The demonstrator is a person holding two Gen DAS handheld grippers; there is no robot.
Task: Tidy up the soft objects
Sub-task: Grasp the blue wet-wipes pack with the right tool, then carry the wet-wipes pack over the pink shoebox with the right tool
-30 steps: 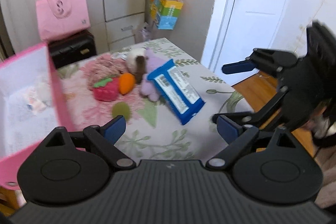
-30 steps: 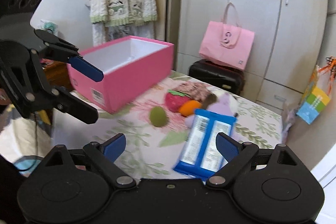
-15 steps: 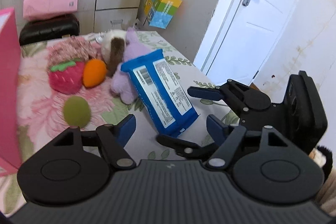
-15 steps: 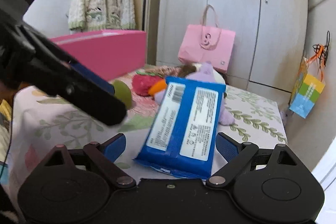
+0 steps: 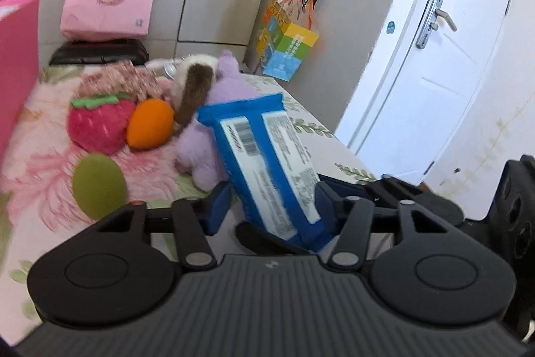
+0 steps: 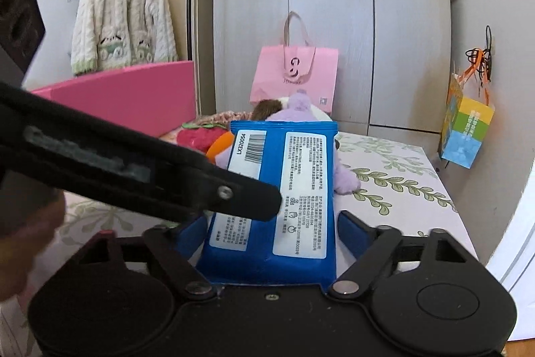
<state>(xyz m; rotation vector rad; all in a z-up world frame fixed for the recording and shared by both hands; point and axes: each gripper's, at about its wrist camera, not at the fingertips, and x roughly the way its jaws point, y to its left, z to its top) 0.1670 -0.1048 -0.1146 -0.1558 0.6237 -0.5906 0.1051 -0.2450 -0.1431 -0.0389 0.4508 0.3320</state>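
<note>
A blue wipes packet [image 6: 277, 189] lies on the floral table [image 6: 401, 186], between the parted fingers of both the right gripper [image 6: 271, 228] and left gripper [image 5: 272, 206]; contact is unclear. Behind it sit 4 plush toys, with a pink box [image 6: 133, 96] further left.

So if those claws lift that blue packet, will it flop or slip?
The blue packet looks soft and filled, so it would probably sag some. Its glossy film could slip. Both the right claw and the left claw straddle it, which should steady it.
</note>
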